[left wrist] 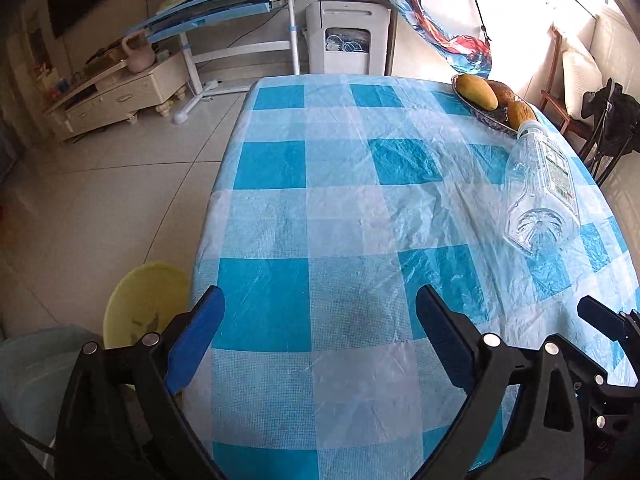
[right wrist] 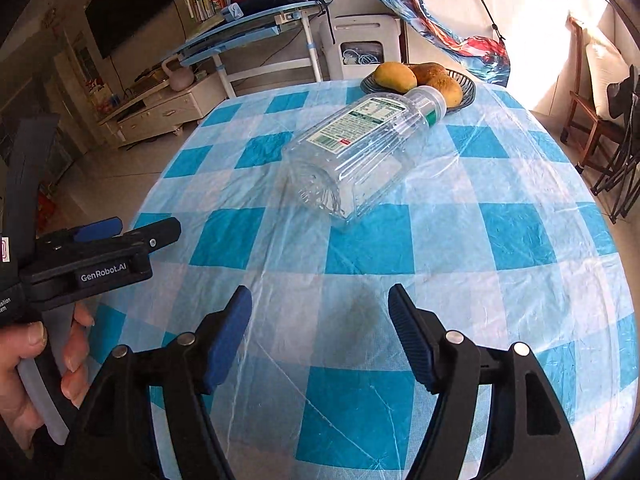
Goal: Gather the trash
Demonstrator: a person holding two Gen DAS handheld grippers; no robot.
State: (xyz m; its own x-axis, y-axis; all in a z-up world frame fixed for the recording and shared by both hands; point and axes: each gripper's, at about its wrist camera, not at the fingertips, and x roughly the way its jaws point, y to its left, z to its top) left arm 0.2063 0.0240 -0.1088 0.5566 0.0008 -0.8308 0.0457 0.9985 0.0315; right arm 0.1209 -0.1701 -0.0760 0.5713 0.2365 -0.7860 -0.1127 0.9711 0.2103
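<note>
An empty clear plastic bottle (right wrist: 360, 152) with a green-and-white label lies on its side on the blue-and-white checked tablecloth (right wrist: 360, 264), its base toward me and its cap by the fruit bowl. In the left wrist view the bottle (left wrist: 540, 188) lies far right. My right gripper (right wrist: 320, 304) is open and empty, above the cloth short of the bottle. My left gripper (left wrist: 320, 304) is open and empty over the table's near left part; it also shows in the right wrist view (right wrist: 132, 232), at the left. A yellow bin (left wrist: 144, 312) stands on the floor by the table's left edge.
A dark bowl of mangoes (right wrist: 424, 80) sits at the table's far edge, also in the left wrist view (left wrist: 492, 100). A pale bucket (left wrist: 36, 376) stands near the yellow bin. Wooden chairs (right wrist: 600, 136) stand to the right. A TV cabinet (left wrist: 120, 96) and a desk (left wrist: 240, 12) stand beyond.
</note>
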